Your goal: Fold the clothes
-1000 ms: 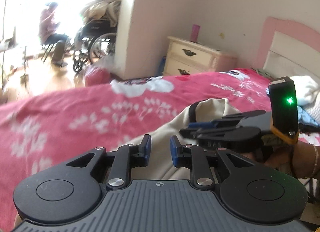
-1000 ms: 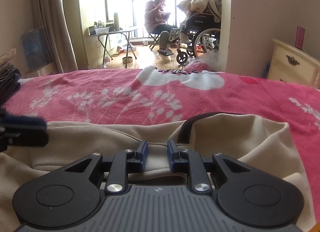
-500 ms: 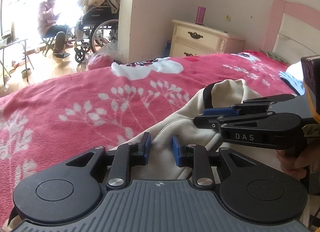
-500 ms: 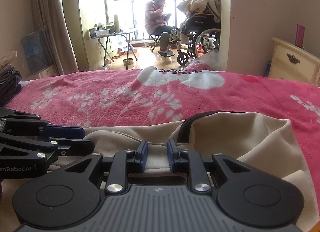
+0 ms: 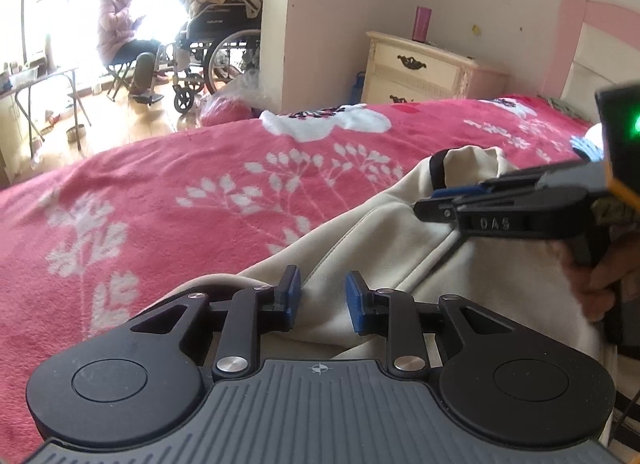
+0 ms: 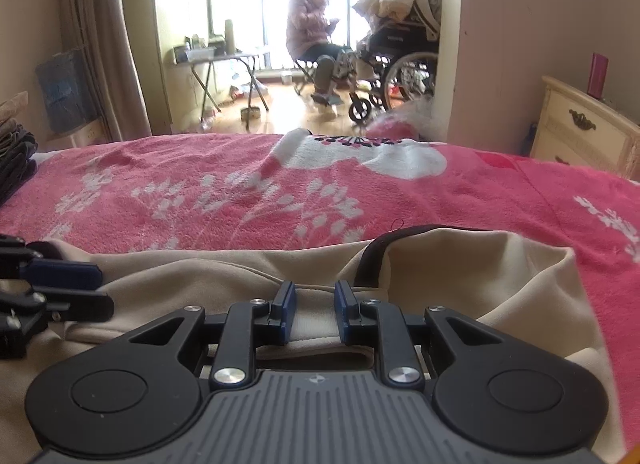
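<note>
**Cream sweatshirt lying on the pink bed**

A cream cotton sweatshirt with a dark-trimmed neckline [image 6: 460,264] is lying rumpled on the pink fleece blanket with white leaf print [image 6: 240,184], its collar standing up in a loop. The left gripper [image 5: 320,296] is hovering low over the sweatshirt's folds, its blue-padded tongs standing narrowly apart with cloth showing in the gap. The right gripper [image 6: 311,312] is sitting just behind the collar, tongs likewise narrowly parted over a pale band of fabric; I cannot tell if either is pinching. Beyond the blanket, a cream bedside cabinet [image 5: 420,68], a black wheelchair piled with bedding [image 6: 400,64] and a seated person [image 6: 312,32] are standing well apart.
</note>
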